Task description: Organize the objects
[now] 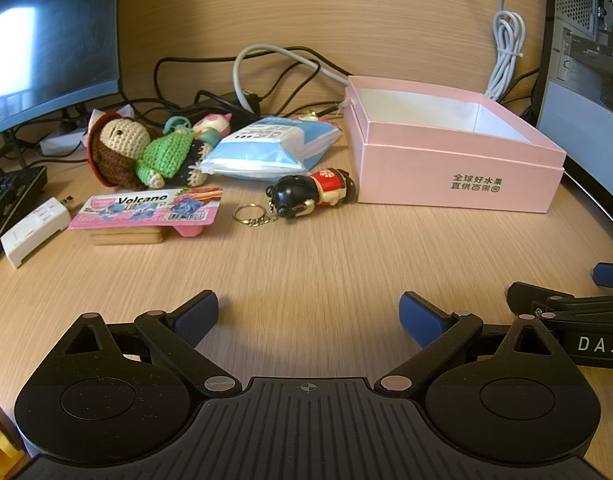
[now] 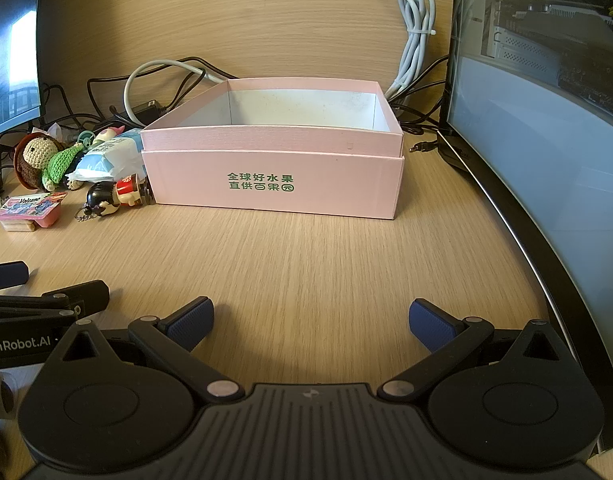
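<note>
An open, empty pink box stands on the wooden desk. Left of it lie a crochet doll in green, a blue-white packet, a black-haired figurine keychain, a pink Volcano snack pack and a white adapter. My left gripper is open and empty, short of the objects. My right gripper is open and empty in front of the box.
Monitors stand at left and right. Tangled cables and a coiled white cord lie behind the box. A black keyboard sits at far left. A wooden block lies under the snack pack.
</note>
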`<state>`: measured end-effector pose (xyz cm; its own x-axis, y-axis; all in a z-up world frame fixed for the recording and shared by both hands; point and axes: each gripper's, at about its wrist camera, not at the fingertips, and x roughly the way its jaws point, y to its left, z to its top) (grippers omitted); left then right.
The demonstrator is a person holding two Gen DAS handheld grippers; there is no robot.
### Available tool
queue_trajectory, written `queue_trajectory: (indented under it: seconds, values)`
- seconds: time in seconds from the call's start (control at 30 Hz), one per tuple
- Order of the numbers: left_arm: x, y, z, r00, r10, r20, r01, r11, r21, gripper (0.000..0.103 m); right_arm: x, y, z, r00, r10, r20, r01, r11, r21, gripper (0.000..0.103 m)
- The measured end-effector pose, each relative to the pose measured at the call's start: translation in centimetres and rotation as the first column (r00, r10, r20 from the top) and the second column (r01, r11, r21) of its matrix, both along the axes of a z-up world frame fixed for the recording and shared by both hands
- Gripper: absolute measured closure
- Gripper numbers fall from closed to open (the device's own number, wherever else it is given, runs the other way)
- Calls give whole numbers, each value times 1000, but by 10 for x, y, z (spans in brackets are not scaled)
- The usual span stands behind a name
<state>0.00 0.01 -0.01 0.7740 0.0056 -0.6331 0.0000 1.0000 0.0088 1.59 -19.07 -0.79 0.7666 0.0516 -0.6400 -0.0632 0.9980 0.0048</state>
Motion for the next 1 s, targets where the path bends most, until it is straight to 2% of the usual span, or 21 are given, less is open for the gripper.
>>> queue_trajectory:
  seconds: [1.0]
  values:
    - [1,2,1,1000,-9,0,9,1000,1,3,-2,-2,2,1000,-30,-1,30,1000,1,0]
